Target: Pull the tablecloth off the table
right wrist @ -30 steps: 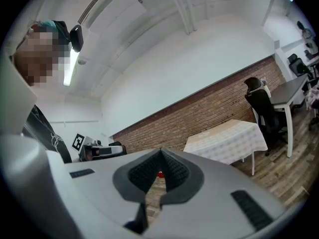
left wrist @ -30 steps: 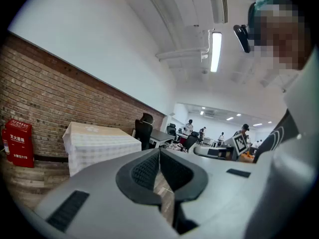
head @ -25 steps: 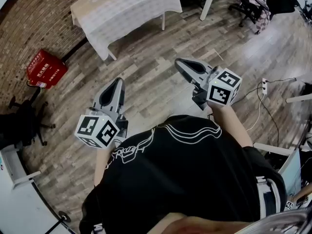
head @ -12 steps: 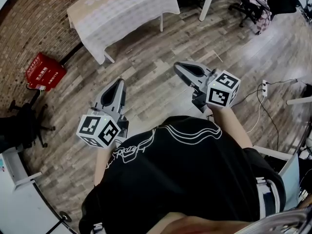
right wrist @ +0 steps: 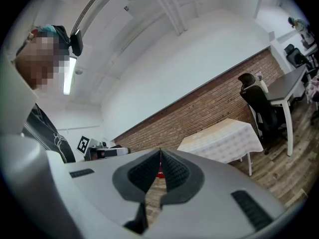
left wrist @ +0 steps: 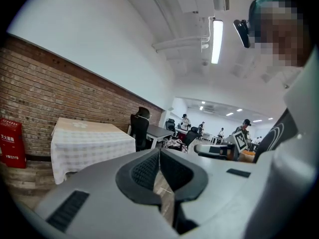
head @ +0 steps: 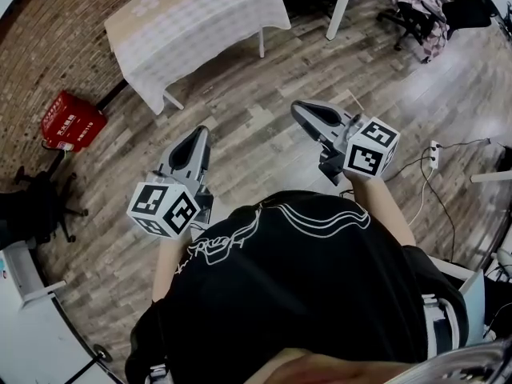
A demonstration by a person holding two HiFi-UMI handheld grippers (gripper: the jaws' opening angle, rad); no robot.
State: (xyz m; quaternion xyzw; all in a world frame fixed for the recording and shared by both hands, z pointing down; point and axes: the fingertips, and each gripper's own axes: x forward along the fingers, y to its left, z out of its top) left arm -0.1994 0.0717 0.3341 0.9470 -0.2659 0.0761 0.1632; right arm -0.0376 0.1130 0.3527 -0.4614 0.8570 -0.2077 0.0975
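The tablecloth (head: 196,22) drapes the counter (head: 261,45) well ahead and leftward, seemingly nearer the left gripper (head: 200,134) than the right gripper (head: 298,107), both with fingers pressed together, empty.

A red box (head: 72,121) sits on the wooden floor (head: 248,130) against the brick wall (head: 48,46), with a black swivel chair (head: 28,206) near it. Over to the right a white power strip (head: 434,152) lies flat on the same floor, and a chair heaped with clothes (head: 414,5) stands farther back

Pale checked tablecloth (head: 200,18), red box (head: 72,121)
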